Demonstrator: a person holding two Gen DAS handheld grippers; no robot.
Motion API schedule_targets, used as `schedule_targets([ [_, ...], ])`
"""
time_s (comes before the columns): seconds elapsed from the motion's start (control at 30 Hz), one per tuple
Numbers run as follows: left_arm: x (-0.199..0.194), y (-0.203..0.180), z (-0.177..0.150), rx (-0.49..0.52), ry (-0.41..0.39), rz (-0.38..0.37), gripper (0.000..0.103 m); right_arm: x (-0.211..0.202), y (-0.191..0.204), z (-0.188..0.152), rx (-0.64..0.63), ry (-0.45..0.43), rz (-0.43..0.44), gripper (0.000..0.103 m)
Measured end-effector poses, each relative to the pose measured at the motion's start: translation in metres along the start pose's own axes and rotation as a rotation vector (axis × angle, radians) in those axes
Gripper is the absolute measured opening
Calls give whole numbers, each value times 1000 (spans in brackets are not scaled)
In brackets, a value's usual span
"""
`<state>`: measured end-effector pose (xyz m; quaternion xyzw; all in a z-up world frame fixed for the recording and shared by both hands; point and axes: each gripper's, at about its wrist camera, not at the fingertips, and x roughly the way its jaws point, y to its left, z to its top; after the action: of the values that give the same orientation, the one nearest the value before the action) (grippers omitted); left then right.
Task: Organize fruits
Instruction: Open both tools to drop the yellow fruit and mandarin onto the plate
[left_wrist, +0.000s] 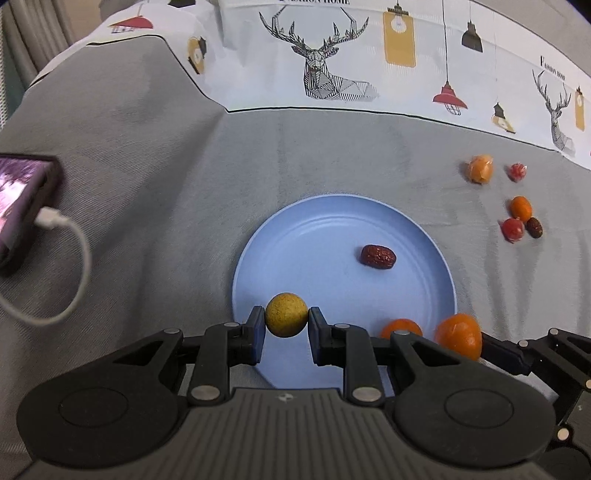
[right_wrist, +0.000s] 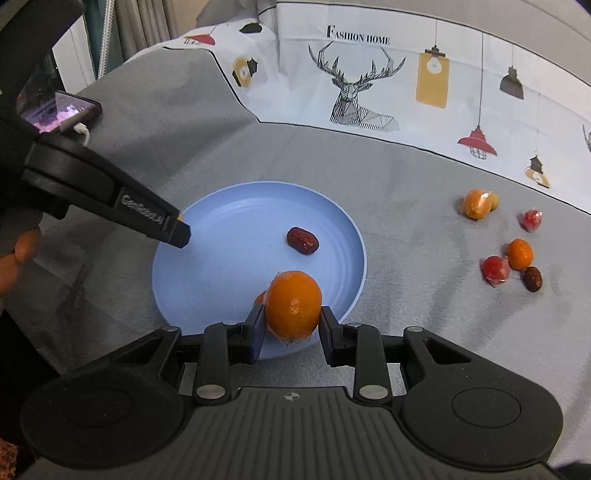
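Carrying two fruits over to the blue plate (left_wrist: 424, 243), one in each gripper. Left gripper (left_wrist: 286, 325): fingers pinched tight on a small yellow-green ball fruit (left_wrist: 286, 314), hanging over the near left part of the plate. Right gripper (right_wrist: 291, 325): fingers closed on a bigger orange kumquat (right_wrist: 293, 304), up over the near rim. Next move, by the look of it: go down low, open both sets of fingers softly, let each fruit sit on the plate and not roll off.

Already on the plate: a wrinkly red date (left_wrist: 378, 257) and another small orange fruit (left_wrist: 400, 328) close under the right gripper, so a bump there seems possible. The two grippers are close together too; best not to knock.

Left out on the grey cloth (left_wrist: 147, 177), well off to the right: a wrapped orange fruit (right_wrist: 477, 203), two wrapped red fruits (right_wrist: 531, 220), a small kumquat (right_wrist: 519, 253), a dark date (right_wrist: 533, 278).

Far left: a phone (left_wrist: 22, 206) with a white cable (left_wrist: 62, 266), out of the way.
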<state>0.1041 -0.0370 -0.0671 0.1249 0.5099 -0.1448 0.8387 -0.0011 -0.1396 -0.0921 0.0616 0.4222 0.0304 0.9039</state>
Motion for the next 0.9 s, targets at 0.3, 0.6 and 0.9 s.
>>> schedule_targets([
  [0.3,20,0,9,42,16,30,55,21,-2,14,-8,26,27,36],
  [0.6,-18,-6,-3,92,-66,10,103,-15,-2,12,-15,-2,0,93],
  [0.9,-65,-4,-51,50,-39,-15,103,-74,16,-28,-9,1,-13,98],
])
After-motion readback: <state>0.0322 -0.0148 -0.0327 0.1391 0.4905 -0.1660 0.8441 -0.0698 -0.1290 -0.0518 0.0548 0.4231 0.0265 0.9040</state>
